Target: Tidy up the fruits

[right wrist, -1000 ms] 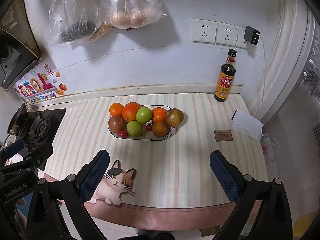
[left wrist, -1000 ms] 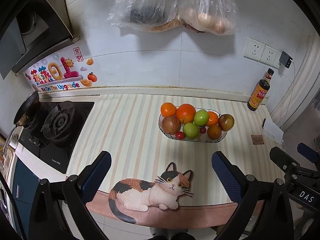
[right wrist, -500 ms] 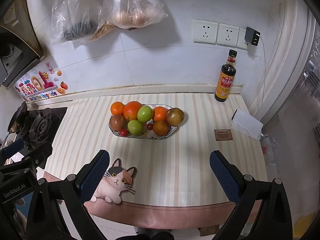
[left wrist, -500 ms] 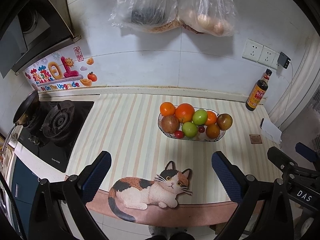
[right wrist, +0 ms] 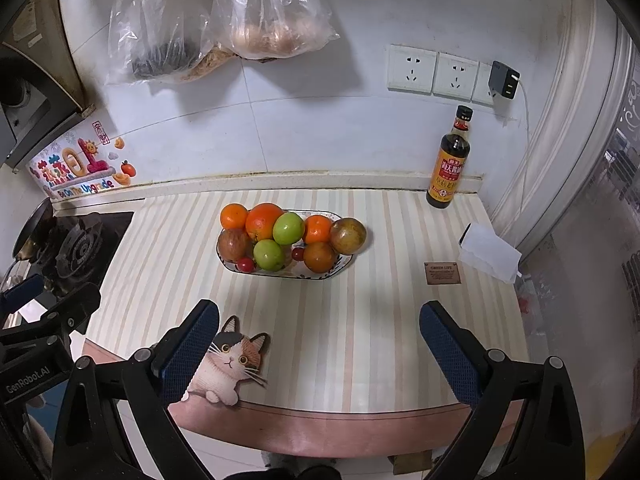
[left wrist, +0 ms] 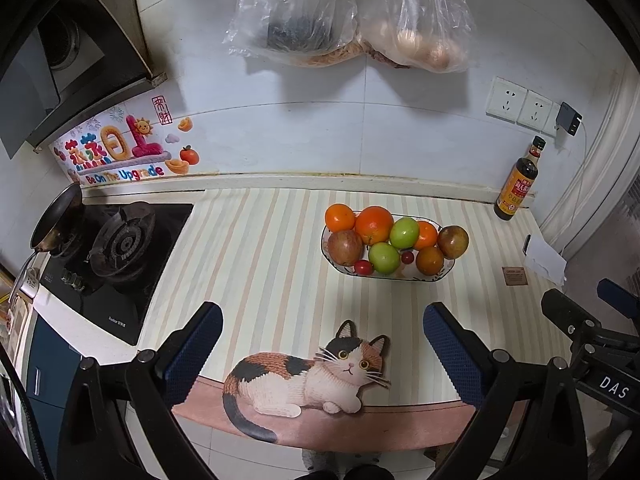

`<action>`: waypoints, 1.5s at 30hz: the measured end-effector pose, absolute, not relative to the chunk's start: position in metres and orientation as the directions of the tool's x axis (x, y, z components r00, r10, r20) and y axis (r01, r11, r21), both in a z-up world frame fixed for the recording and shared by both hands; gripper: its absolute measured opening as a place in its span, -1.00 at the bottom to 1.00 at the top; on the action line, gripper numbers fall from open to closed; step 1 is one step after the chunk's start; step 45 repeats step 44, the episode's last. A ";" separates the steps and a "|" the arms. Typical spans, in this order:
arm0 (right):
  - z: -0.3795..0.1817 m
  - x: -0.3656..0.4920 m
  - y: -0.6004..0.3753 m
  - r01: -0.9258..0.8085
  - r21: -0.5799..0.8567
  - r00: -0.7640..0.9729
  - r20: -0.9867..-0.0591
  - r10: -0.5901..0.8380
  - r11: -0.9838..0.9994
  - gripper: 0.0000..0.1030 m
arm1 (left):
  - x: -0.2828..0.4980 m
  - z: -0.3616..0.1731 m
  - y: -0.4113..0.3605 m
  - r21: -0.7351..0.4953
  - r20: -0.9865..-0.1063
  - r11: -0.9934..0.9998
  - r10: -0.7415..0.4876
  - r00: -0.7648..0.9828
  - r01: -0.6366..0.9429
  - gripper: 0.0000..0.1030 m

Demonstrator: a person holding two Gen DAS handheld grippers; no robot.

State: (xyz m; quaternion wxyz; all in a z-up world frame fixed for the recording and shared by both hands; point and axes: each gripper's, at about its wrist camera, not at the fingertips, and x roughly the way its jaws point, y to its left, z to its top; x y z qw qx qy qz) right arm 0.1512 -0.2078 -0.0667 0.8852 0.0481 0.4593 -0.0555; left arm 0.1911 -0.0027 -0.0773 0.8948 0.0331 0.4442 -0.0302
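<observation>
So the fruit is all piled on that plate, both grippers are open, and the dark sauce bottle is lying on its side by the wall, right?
Not quite: the sauce bottle stands upright by the wall, as the right wrist view shows. The rest holds: the fruit sits piled on the plate, and the left gripper and right gripper are open.

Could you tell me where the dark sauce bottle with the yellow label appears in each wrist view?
Left wrist: sauce bottle at far right, by the wall.
Right wrist: sauce bottle right of centre, below the sockets.
Shared landmark: fruit bowl on the striped counter.
</observation>
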 end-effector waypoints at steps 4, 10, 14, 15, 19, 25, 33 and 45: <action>-0.065 0.151 -0.207 0.134 0.034 0.572 -0.819 -0.049 0.990 0.99 | 0.190 -0.076 -0.001 0.035 -0.796 0.996 -0.022 0.604 0.081 1.00; -0.065 0.151 -0.206 0.135 0.037 0.571 -0.819 -0.048 0.990 0.99 | 0.189 -0.076 -0.001 0.038 -0.796 0.996 -0.020 0.605 0.083 1.00; -0.065 0.151 -0.207 0.134 0.040 0.572 -0.819 -0.045 0.990 0.99 | 0.188 -0.076 0.000 0.039 -0.794 0.996 -0.019 0.608 0.082 1.00; -0.065 0.150 -0.207 0.134 0.039 0.572 -0.819 -0.045 0.990 0.99 | 0.187 -0.076 0.000 0.038 -0.794 0.996 -0.020 0.608 0.083 1.00; -0.064 0.150 -0.206 0.134 0.041 0.574 -0.817 -0.044 0.990 0.99 | 0.186 -0.075 0.001 0.039 -0.792 0.996 -0.020 0.610 0.084 1.00; -0.064 0.146 -0.204 0.140 0.044 0.578 -0.815 -0.046 0.989 0.99 | 0.183 -0.072 0.002 0.039 -0.791 0.996 -0.021 0.611 0.084 1.00; -0.062 0.143 -0.202 0.140 0.045 0.579 -0.814 -0.045 0.989 0.99 | 0.181 -0.069 0.002 0.040 -0.788 0.995 -0.022 0.616 0.087 1.00; -0.057 0.140 -0.198 0.143 0.049 0.582 -0.812 -0.044 0.988 0.99 | 0.177 -0.065 0.003 0.046 -0.779 0.995 -0.017 0.627 0.084 1.00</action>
